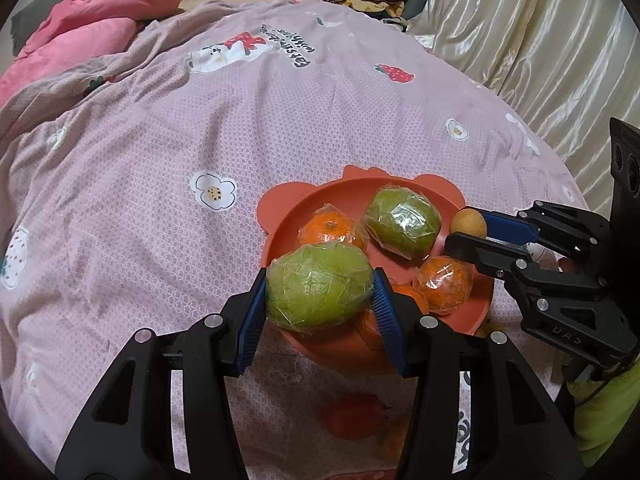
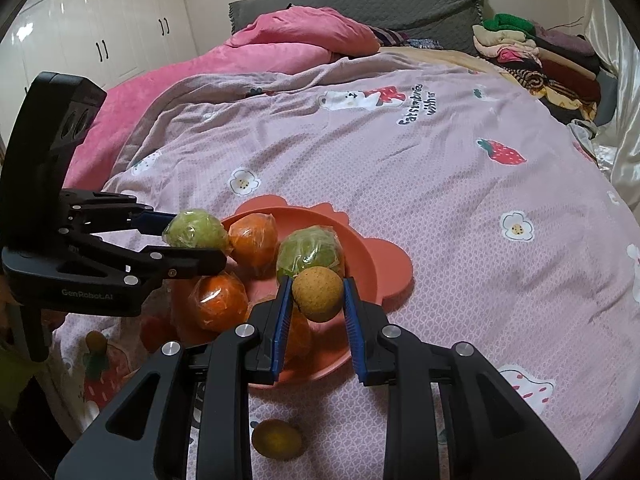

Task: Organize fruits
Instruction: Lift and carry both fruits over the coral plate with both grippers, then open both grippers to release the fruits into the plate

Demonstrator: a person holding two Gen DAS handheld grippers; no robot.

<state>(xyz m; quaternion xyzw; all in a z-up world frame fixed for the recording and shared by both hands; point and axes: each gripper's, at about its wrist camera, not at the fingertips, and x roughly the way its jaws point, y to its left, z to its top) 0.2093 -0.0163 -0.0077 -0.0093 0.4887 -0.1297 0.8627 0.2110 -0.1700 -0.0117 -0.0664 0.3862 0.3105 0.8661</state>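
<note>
2 green fruits, both in clear wrap: one clamped in the left tongs (image 1: 320, 294) at the near-left rim of the orange plate (image 1: 280, 216) on the bed (image 1: 200, 120), the wrapped green fruit (image 1: 404, 224) lying in the plate. At least 3 wrapped oranges in the plate. Right tongs (image 2: 316, 300) grip a small brown fruit (image 2: 318, 294) over the plate, w/ no wrap. 2 loose fruits on the bed nearby: yellow-brown fruit (image 2: 277, 439), red one (image 1: 354, 416).

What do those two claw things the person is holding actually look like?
Both are matte black plastic handheld devices. The left tool and the right tool each have two angular black fingers lined with ribbed blue pads, joined by round silver bolts. A boxy black camera housing sits on top. One body carries pale "GenRobot.AI" lettering. A yellow-green sleeve shows behind.
</note>
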